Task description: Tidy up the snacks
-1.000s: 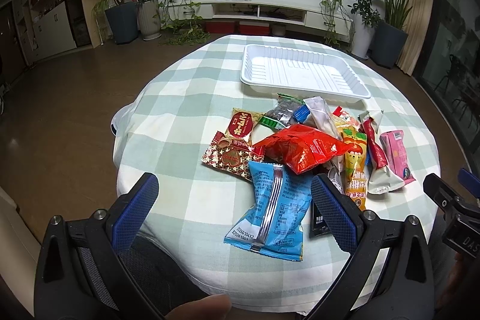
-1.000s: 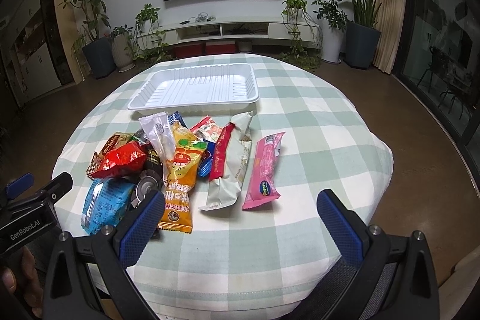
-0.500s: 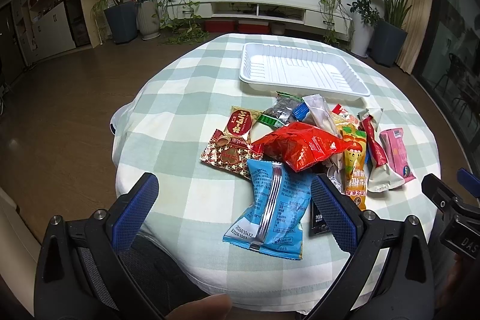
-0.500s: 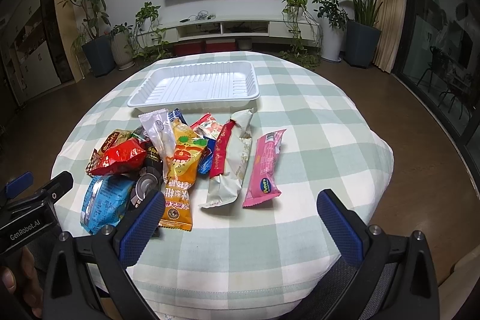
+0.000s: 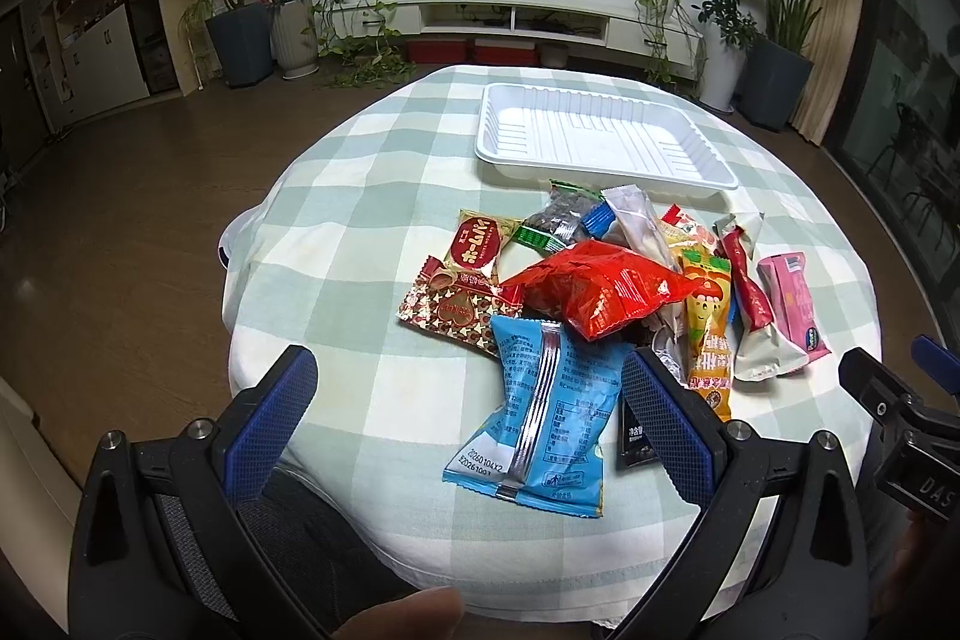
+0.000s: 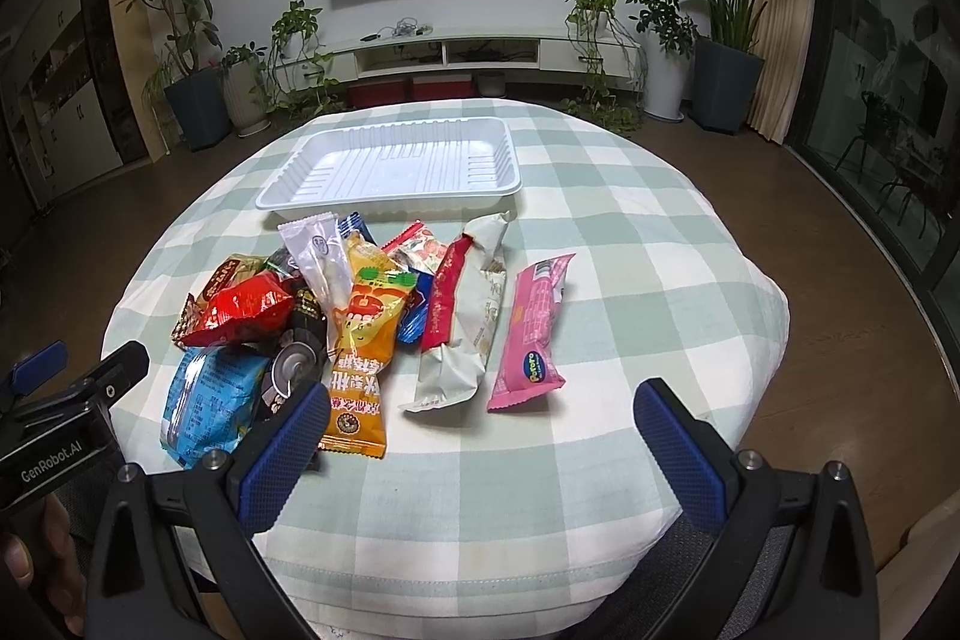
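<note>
From my left gripper (image 5: 468, 400), jaws spread wide, the blue packet (image 5: 543, 412) lies just ahead on the surface (image 5: 336, 244); a black packet (image 5: 636, 439) hides behind one finger.

From my right gripper (image 6: 480, 436), equally spread, the pink packet (image 6: 531, 334) lies ahead, the orange one (image 6: 360, 358) partly behind my finger.

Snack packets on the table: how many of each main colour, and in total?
red packets: 5
blue packets: 2
black packet: 1
green packet: 1
clear packet: 1
orange packet: 1
pink packet: 1
Total: 12 showing; overlap may hide more.
</note>
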Available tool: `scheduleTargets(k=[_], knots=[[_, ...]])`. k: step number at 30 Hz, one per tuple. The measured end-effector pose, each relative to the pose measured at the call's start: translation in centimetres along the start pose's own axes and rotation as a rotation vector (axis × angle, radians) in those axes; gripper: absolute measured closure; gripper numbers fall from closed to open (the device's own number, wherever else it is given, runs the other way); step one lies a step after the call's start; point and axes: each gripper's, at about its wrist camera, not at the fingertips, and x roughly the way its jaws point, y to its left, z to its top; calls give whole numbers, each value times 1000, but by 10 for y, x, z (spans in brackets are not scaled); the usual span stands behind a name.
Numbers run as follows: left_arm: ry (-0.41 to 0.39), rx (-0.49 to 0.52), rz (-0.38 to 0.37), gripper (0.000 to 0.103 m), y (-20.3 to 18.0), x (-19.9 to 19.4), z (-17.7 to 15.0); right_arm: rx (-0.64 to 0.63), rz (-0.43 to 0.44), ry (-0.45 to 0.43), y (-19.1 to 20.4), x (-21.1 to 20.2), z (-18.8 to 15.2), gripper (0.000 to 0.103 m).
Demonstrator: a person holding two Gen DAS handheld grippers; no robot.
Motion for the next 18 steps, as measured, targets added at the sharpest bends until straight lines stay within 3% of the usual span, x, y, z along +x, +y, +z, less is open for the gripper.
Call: scheduleTargets(k=[18], knots=[[2, 0, 2, 0, 0, 1, 0, -2, 0, 2, 1, 1, -2, 0]])
